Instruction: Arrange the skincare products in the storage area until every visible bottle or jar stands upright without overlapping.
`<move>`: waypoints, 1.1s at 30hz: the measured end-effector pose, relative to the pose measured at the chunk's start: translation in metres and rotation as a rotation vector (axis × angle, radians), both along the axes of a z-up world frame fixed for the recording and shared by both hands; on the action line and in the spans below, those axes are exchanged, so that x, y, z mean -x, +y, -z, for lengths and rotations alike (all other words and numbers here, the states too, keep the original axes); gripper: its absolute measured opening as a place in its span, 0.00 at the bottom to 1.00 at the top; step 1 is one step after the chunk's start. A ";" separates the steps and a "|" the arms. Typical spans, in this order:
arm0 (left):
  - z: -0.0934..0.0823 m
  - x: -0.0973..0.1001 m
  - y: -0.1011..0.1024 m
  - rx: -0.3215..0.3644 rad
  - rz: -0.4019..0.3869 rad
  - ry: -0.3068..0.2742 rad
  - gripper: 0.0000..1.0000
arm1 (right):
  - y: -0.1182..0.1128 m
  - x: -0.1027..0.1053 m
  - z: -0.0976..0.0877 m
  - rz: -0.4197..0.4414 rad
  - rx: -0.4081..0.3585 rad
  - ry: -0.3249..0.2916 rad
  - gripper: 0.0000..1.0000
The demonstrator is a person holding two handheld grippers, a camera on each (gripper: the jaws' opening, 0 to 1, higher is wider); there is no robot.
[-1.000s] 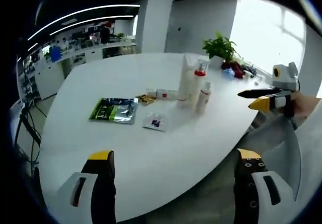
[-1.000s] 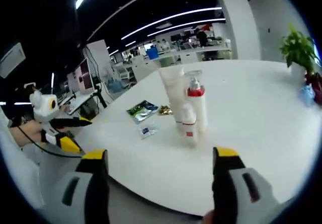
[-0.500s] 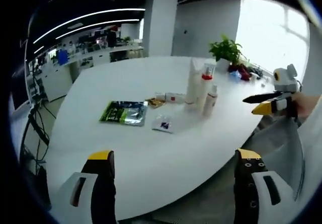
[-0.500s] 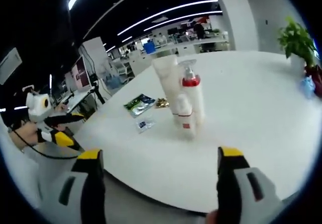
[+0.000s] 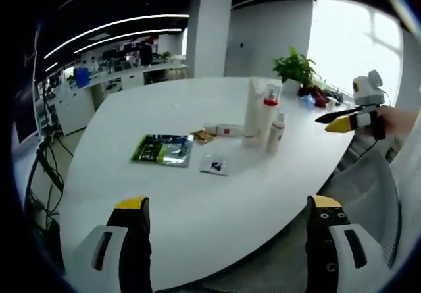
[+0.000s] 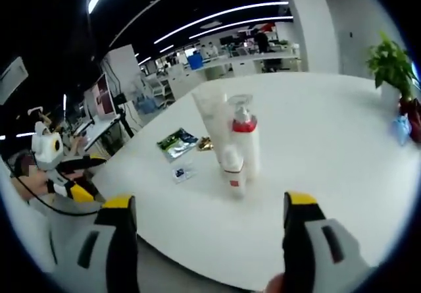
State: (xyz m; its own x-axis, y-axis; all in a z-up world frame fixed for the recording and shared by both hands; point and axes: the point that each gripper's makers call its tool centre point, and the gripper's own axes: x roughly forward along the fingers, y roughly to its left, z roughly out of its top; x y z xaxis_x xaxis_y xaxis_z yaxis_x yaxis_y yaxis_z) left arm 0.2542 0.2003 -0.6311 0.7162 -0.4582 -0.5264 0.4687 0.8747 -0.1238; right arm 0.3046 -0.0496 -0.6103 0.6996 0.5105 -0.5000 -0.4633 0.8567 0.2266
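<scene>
Standing together near the middle of the white surface [image 5: 197, 214]: a tall white tube [image 5: 252, 112], a red-collared pump bottle [image 5: 268, 112] and a small white bottle [image 5: 276, 132], all upright and close-packed (whether touching cannot be told). Lying flat just beside them, a small white box with a red mark [image 5: 227, 130], a gold-brown packet [image 5: 204, 135], a green foil pouch [image 5: 161, 149] and a small sachet [image 5: 214, 166]. Farther back by the window, a potted plant [image 5: 295, 69].

Held low over the near edge of the surface, left claw [image 5: 227, 224] with jaws spread wide and nothing between them; bottles well ahead and slightly right of it. Seen in the left gripper view at the right, the right claw [image 5: 335, 123] gripped in a person's hand [image 5: 395, 120], off the surface edge, level with the bottles.

Viewed along the right claw [image 6: 209, 220], jaws likewise wide apart and bare. Directly ahead and centred between them: small white bottle [image 6: 232, 172] in front, pump bottle [image 6: 244, 141] behind it, tube [image 6: 212, 120] behind that. Off to the left, the left claw [image 6: 79, 174], clear of the surface.
</scene>
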 end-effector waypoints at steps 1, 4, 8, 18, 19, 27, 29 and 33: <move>0.000 -0.001 0.001 0.001 -0.005 -0.002 0.97 | -0.002 -0.005 -0.005 -0.002 0.003 -0.007 0.93; 0.000 -0.002 0.004 0.020 -0.018 0.002 0.97 | -0.005 -0.024 -0.023 -0.023 0.015 -0.033 0.91; 0.000 -0.003 0.005 0.024 -0.021 0.002 0.97 | -0.012 -0.056 -0.047 -0.045 0.025 -0.066 0.87; 0.001 -0.003 0.007 0.038 -0.033 0.010 0.97 | 0.001 -0.129 -0.084 -0.149 0.078 -0.106 0.89; 0.001 -0.003 0.007 0.040 -0.033 0.011 0.97 | 0.002 -0.131 -0.085 -0.155 0.080 -0.107 0.89; 0.002 -0.004 0.009 0.052 -0.038 0.012 0.97 | 0.027 -0.185 -0.092 -0.285 0.171 -0.098 0.87; 0.002 -0.004 0.010 0.055 -0.044 0.014 0.97 | 0.040 -0.194 -0.091 -0.304 0.109 -0.047 0.87; 0.002 -0.005 0.012 0.072 -0.055 0.014 0.97 | 0.058 -0.211 -0.081 -0.331 0.031 0.025 0.83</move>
State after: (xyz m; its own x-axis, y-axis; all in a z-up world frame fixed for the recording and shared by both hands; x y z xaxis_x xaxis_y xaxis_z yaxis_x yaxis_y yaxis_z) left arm 0.2590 0.2126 -0.6328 0.7339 -0.4554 -0.5041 0.4179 0.8877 -0.1935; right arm 0.5156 0.0080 -0.5297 0.4856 0.6922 -0.5338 -0.7121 0.6675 0.2176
